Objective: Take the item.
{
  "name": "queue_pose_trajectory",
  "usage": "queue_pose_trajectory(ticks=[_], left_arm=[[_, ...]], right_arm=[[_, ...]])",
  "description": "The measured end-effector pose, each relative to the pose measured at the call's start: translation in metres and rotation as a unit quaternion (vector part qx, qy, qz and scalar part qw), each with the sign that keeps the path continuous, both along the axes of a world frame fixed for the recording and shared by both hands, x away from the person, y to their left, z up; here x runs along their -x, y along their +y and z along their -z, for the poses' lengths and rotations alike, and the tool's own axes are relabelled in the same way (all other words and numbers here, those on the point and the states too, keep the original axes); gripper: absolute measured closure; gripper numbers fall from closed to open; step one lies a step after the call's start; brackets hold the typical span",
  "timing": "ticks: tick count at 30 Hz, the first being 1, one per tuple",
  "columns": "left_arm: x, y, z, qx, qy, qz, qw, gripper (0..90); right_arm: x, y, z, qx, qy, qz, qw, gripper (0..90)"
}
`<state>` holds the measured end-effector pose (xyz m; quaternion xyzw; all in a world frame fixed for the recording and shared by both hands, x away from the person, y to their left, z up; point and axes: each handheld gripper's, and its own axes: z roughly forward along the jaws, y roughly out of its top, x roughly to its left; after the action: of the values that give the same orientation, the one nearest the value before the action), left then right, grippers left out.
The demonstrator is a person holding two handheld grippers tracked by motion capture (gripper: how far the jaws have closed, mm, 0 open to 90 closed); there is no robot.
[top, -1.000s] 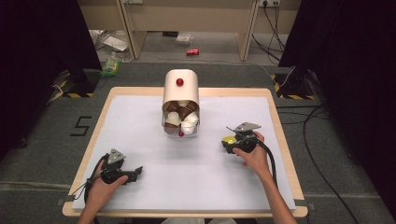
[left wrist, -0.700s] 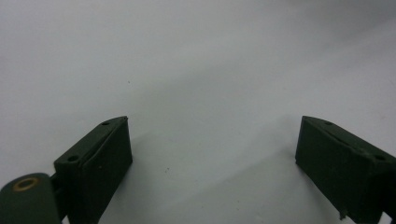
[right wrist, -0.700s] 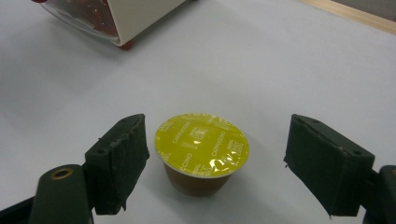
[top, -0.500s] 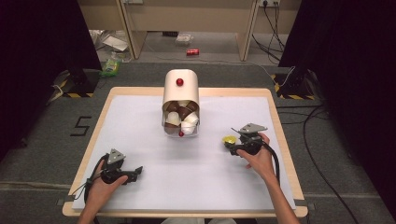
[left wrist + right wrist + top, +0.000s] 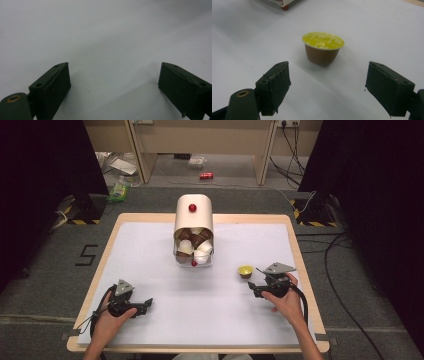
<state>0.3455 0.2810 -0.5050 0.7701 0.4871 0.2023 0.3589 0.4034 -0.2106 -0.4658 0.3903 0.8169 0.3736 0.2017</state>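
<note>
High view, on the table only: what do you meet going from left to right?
Left gripper → capsule dispenser → yellow-lidded capsule → right gripper, jaws just opened, nothing between them.

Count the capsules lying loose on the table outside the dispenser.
1: a yellow-lidded capsule stands upright on the table, just ahead of the right gripper. More fill the dispenser.

We see a white counter (image 5: 150, 245) with a wooden rim. Near its far edge, in the middle, lies a cream dispenser (image 5: 194, 217) with a red knob (image 5: 192, 208); its open front shows brown and white pods (image 5: 195, 247). On the floor past the far edge lies a red can (image 5: 206, 175).
</note>
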Motion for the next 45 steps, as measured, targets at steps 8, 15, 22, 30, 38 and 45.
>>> queue_pose_trajectory(ticks=[8,15,22,30,38,45], left_arm=[[0.000,0.000,0.000,0.000,0.000,0.000,1.0000,10.2],[0.000,0.000,0.000,0.000,0.000,0.000,1.0000,10.2],[0.000,0.000,0.000,0.000,0.000,0.000,1.0000,10.2],[0.000,0.000,0.000,0.000,0.000,0.000,1.0000,10.2],[0.000,0.000,0.000,-0.001,0.000,0.000,1.0000,10.2],[0.000,0.000,0.000,-0.001,0.000,0.000,1.0000,10.2]], right_arm=[[0.013,-0.013,0.007,-0.002,0.009,0.008,0.9999,19.5],[0.020,-0.017,0.009,-0.003,0.011,0.008,0.9999,19.1],[0.032,-0.020,0.014,0.003,0.018,0.008,0.9998,17.5],[0.040,-0.024,0.019,0.007,0.025,0.013,0.9996,16.2],[0.049,-0.028,0.020,0.009,0.029,0.025,0.9992,16.1],[0.056,-0.034,0.023,0.012,0.032,0.028,0.9990,16.1]])
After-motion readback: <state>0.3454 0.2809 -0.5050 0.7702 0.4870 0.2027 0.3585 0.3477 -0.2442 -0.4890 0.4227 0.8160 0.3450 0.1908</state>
